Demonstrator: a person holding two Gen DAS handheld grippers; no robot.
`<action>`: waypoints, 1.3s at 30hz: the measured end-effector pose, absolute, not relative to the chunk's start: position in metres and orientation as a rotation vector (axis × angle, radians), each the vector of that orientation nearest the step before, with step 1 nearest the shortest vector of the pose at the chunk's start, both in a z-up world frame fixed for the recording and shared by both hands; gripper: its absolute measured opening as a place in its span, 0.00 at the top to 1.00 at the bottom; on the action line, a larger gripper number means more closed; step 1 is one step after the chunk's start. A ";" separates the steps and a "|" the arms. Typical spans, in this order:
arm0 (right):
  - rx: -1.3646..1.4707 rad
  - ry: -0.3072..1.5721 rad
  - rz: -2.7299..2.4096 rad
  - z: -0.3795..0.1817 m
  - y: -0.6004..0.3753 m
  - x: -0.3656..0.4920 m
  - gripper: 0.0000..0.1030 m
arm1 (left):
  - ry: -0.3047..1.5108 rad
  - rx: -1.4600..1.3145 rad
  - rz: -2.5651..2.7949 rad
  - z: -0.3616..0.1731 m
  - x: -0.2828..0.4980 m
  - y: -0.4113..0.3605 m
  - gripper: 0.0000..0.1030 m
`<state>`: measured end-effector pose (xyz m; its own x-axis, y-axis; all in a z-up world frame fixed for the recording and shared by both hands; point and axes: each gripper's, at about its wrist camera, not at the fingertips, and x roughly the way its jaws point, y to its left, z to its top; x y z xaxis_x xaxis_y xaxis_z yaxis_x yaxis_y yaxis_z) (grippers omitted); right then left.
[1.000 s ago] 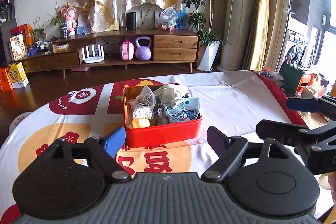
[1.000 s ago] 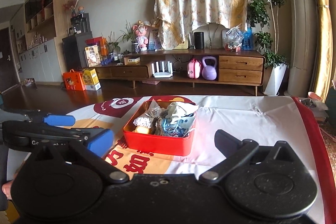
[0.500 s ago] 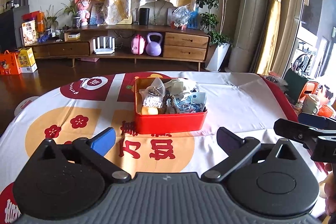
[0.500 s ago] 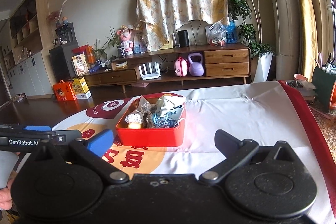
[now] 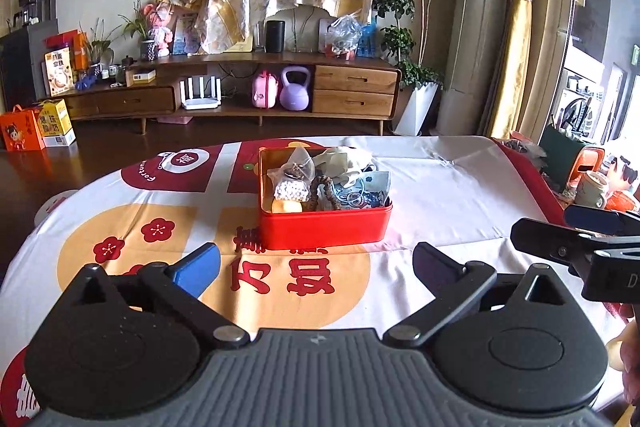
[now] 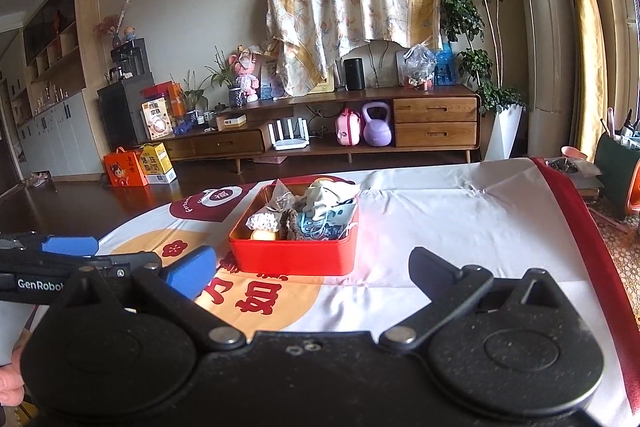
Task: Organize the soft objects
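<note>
A red box stands in the middle of the table, filled with soft items: a white cloth, a blue packet, a brown braided piece, a white beaded pouch and a yellow item. It also shows in the right wrist view. My left gripper is open and empty, just short of the box. My right gripper is open and empty, also short of the box. Each gripper shows at the edge of the other's view.
The table wears a white, red and orange cloth with a red border at the right edge. A mug and clutter sit beyond the right edge. A wooden TV cabinet stands far behind.
Both grippers have drawn back and risen from the box, so it looks smaller and farther. Both stay open and empty.
</note>
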<state>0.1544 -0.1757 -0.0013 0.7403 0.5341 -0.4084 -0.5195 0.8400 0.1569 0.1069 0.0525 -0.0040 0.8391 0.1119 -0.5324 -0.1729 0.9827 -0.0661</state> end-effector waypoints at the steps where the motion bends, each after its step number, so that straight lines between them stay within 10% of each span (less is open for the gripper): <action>1: 0.032 0.457 0.578 -0.001 -0.176 0.154 0.00 | 0.554 -0.112 0.149 -0.004 0.106 0.052 0.00; 39: 0.025 0.444 0.586 0.005 -0.180 0.147 0.00 | 0.512 -0.132 0.091 0.004 0.092 0.046 0.00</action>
